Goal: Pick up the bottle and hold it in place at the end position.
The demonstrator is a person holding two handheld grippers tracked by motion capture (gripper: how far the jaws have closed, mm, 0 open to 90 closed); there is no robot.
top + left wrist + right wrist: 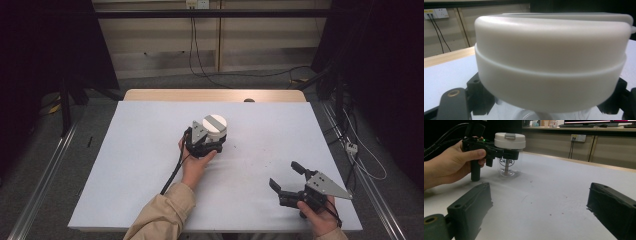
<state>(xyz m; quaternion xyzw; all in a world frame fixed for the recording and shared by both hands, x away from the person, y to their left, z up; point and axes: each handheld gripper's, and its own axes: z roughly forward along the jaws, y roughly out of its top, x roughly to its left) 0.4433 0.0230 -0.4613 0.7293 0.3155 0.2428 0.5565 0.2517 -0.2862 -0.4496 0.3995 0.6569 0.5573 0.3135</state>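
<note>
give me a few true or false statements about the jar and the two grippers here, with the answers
1. The left gripper is closed on the clear jar just under its white lid. True.
2. The jar lies on its side on the table. False: it stands upright.
3. The right gripper holds the lid. False: its jaws stand open and hold nothing, apart from the jar.
4. The lid is on the jar. True.
5. The jar sits at the table's near right corner. False: it stands near the middle, and the right gripper is by that corner.
</note>
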